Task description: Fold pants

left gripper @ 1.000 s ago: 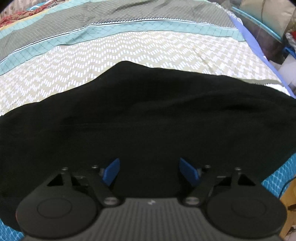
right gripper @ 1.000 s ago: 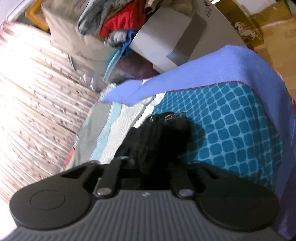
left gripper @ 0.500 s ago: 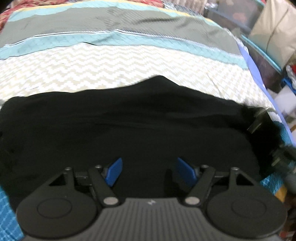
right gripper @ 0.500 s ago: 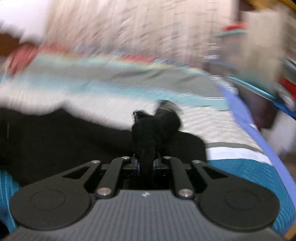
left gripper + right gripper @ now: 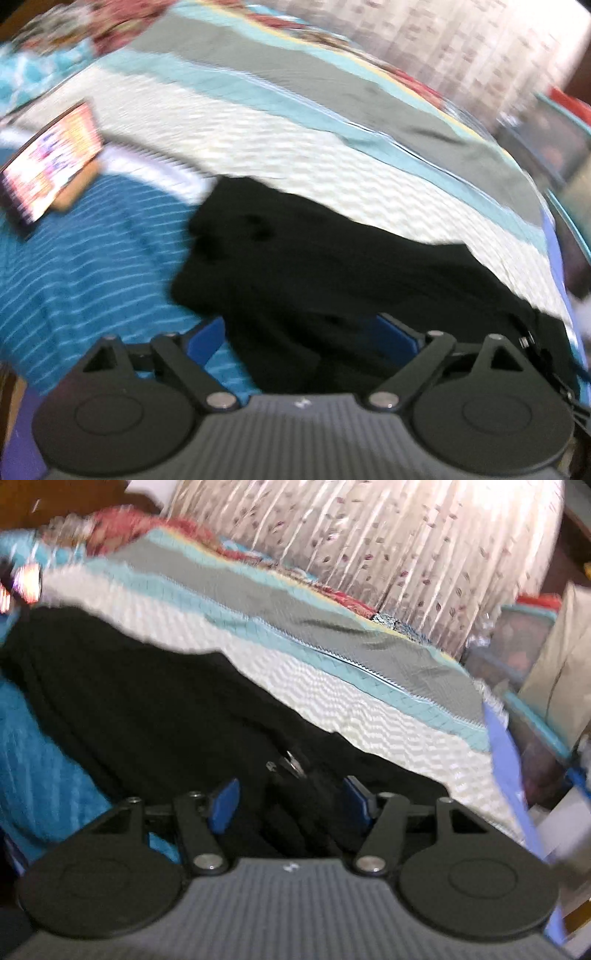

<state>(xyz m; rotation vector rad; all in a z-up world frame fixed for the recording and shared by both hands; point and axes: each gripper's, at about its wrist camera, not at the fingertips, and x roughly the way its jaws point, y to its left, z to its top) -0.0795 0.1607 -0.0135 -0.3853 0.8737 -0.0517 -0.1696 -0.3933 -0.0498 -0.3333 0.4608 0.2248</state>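
Note:
The black pants (image 5: 332,266) lie in a long folded band across the bed, their left end bunched at the teal blanket. My left gripper (image 5: 299,336) hovers low over that band; its jaws are opening wide, with cloth lying between the blue pads (image 5: 207,339) and no pad pressing on it. In the right wrist view the pants (image 5: 147,709) run from the far left to my right gripper (image 5: 291,803). Its jaws are opening, and the bunched waist with a metal button (image 5: 291,764) sits loose between the pads.
A striped bedspread (image 5: 295,147) covers the bed beyond the pants. A teal patterned blanket (image 5: 92,258) lies at the near left, with a lit phone screen (image 5: 51,162) propped on it. A curtain (image 5: 406,554) hangs behind, and bags and boxes (image 5: 535,657) crowd the right side.
The right gripper, shut on a bunch of pants before, has rolled upright and let the cloth go on the bed. The left gripper has swung left along the pants and spread wider.

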